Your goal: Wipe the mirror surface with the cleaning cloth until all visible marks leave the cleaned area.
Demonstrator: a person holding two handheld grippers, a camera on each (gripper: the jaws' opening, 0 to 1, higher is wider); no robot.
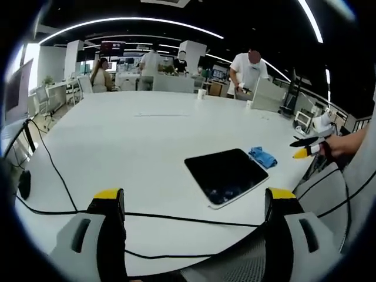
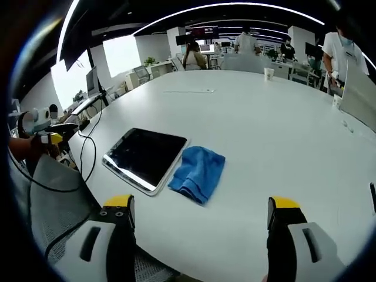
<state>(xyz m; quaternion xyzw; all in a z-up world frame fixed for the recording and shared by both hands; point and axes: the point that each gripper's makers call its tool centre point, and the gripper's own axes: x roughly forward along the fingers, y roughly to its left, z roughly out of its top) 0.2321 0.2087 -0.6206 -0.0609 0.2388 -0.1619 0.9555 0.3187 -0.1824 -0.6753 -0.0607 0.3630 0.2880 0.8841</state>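
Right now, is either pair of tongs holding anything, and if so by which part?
Nothing is held. The left tongs and right tongs are both open, the blue cloth lies on the table beside the mirror.

Wide bare white table (image 2: pixel 264 135) ahead of my jaws; open approach from above and from the right. Obstacles: blue cloth (image 2: pixel 198 171) lying just beside the mirror (image 2: pixel 145 157), touching its edge; black cables (image 1: pixel 53 164) trailing across the near left tabletop; paper cup (image 2: pixel 269 73) far off.
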